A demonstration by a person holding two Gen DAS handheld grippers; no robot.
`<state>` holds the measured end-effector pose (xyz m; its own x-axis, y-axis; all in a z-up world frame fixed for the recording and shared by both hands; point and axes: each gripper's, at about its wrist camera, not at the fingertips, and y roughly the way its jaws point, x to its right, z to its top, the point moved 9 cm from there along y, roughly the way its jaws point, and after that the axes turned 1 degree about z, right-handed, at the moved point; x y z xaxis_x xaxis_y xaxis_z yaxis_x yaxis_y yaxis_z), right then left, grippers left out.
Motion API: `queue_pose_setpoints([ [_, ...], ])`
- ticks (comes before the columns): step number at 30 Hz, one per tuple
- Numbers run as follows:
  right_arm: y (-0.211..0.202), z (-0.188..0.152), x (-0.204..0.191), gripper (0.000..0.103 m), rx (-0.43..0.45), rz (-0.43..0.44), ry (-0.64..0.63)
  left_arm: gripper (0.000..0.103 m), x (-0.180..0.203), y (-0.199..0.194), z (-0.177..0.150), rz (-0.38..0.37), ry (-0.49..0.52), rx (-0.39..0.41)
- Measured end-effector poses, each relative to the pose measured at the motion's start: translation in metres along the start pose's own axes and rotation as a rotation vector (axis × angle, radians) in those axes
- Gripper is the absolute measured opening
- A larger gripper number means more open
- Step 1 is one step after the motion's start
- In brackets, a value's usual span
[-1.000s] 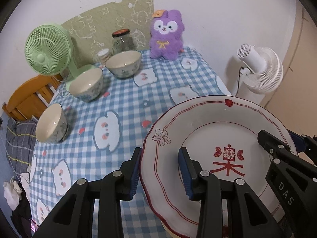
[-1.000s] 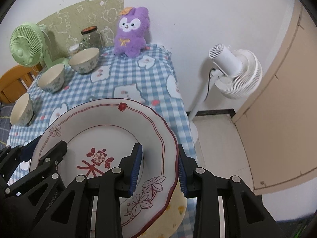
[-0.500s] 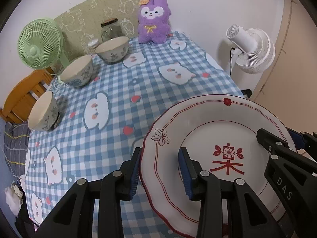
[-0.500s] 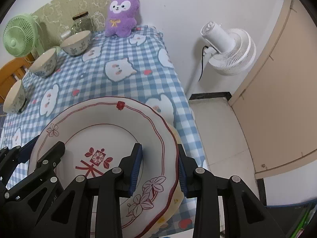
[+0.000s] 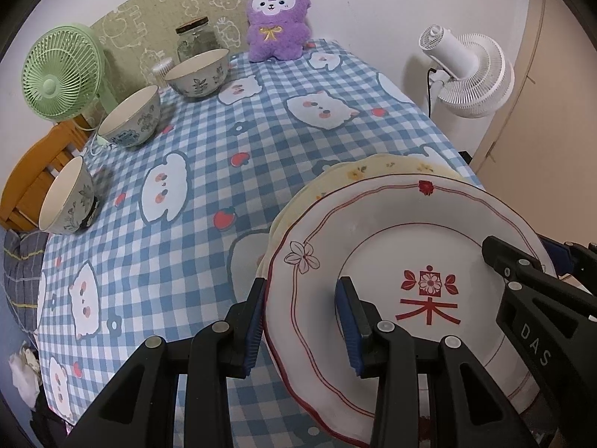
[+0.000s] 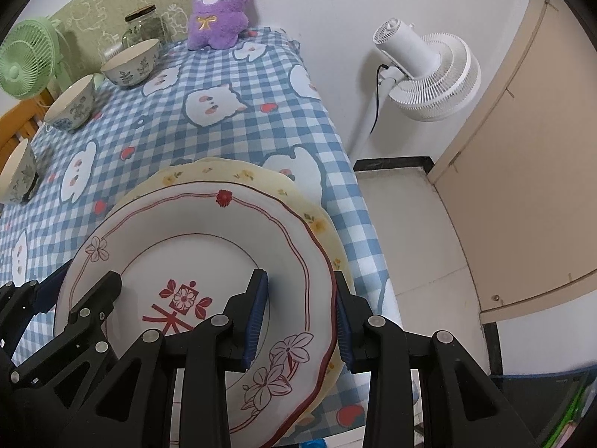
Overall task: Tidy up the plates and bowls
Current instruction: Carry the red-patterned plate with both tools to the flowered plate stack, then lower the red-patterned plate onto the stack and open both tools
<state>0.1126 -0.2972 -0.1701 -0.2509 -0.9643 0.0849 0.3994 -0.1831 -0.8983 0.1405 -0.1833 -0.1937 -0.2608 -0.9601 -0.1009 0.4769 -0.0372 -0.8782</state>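
- The white plate (image 5: 403,261) with red trim is the landmark, held at the near right corner of the table (image 5: 209,156), directly above a yellow flowered plate (image 5: 373,170)
- The left hand-held gripper (image 5: 302,317) is partly closed, its blue pads clamped on that plate's left rim
- The right hand-held gripper (image 6: 300,317) is equally narrowed and pinches the opposite rim; one pad is half hidden behind the edge
- Most of the yellow plate is covered; whether the two plates touch cannot be made out
- Three bowls stand well away to the far left: the back bowl (image 5: 197,72), the middle bowl (image 5: 130,117) and the near bowl (image 5: 67,196)
- The plate's near edge is cut off by the gripper bodies
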Motion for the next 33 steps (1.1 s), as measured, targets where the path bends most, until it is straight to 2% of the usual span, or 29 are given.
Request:
queue_pose_setpoints([
  [15,0.009,0.0,0.0,0.04,-0.013,-0.011,-0.003,0.038,0.005,0.005,0.001,0.055,0.033,0.041],
  [21,0.01,0.001,0.0,0.041,-0.008,-0.025,-0.02,0.043,0.01,0.007,0.001,0.067,0.06,0.059],
  [25,0.01,0.001,-0.001,0.044,-0.015,-0.01,-0.025,0.051,0.012,0.008,0.001,0.052,0.052,0.051],
  [28,0.01,0.002,-0.001,0.051,-0.02,0.001,-0.013,0.055,0.013,0.009,0.001,0.042,0.048,0.043],
  [29,0.01,0.003,-0.001,0.058,-0.023,0.02,-0.009,0.057,0.014,0.009,0.002,0.04,0.049,0.044],
  [30,0.009,0.004,-0.002,0.063,-0.022,0.03,-0.007,0.064,0.015,0.009,0.002,0.024,0.044,0.033],
  [33,0.005,0.006,-0.005,0.066,-0.016,0.046,-0.026,0.067,0.017,0.009,0.002,0.003,0.021,0.013],
])
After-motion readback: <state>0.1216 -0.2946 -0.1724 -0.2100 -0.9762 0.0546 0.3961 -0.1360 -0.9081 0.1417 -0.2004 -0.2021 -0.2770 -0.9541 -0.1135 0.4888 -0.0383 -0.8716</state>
